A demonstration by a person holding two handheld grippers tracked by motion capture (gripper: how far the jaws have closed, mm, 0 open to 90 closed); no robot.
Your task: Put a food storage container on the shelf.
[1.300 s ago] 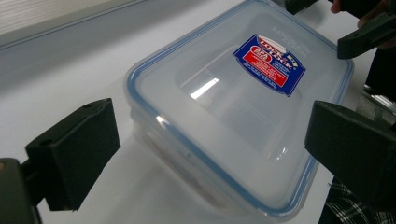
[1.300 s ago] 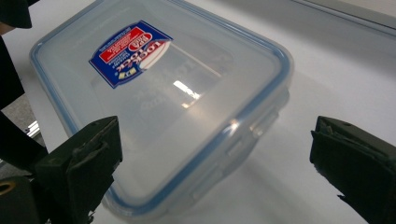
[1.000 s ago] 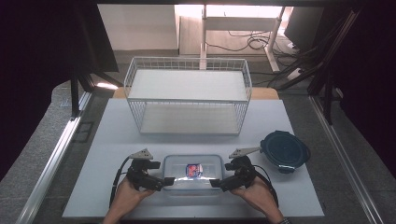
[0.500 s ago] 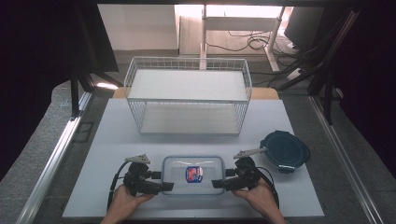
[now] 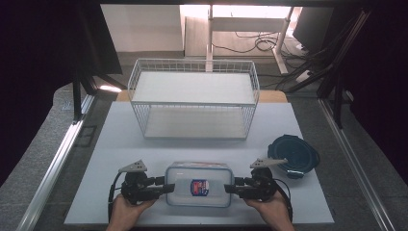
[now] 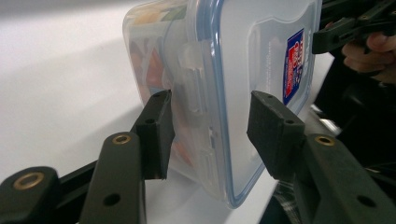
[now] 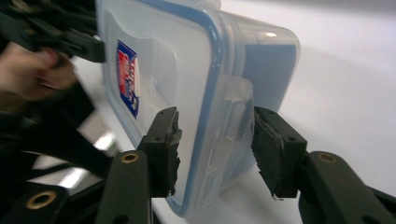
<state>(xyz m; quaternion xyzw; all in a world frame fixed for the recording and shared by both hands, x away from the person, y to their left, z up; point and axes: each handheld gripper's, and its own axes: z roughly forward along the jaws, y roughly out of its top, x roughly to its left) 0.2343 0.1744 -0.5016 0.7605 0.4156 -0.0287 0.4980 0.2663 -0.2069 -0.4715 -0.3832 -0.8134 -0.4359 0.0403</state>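
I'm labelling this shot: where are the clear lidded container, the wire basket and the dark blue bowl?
clear lidded container [image 5: 199, 177], high view, on its lid above the sticker.
wire basket [image 5: 193, 103], high view, on its front top rim.
dark blue bowl [image 5: 294, 153], high view, on its inside.

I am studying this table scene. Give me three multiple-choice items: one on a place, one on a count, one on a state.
1. Where does the dark blue bowl stand?
A. inside the wire rack
B. to the right of the clear container
C. on top of the container

2. How many shelves does the wire rack have?
A. one
B. two
C. four

3. In what state is the container's lid?
A. on the container
B. lying beside it
C. in the rack

Answers:
1 B: the dark blue bowl sits right of the clear container.
2 B: the wire rack shows an upper and a lower shelf.
3 A: the blue-rimmed lid covers the container.
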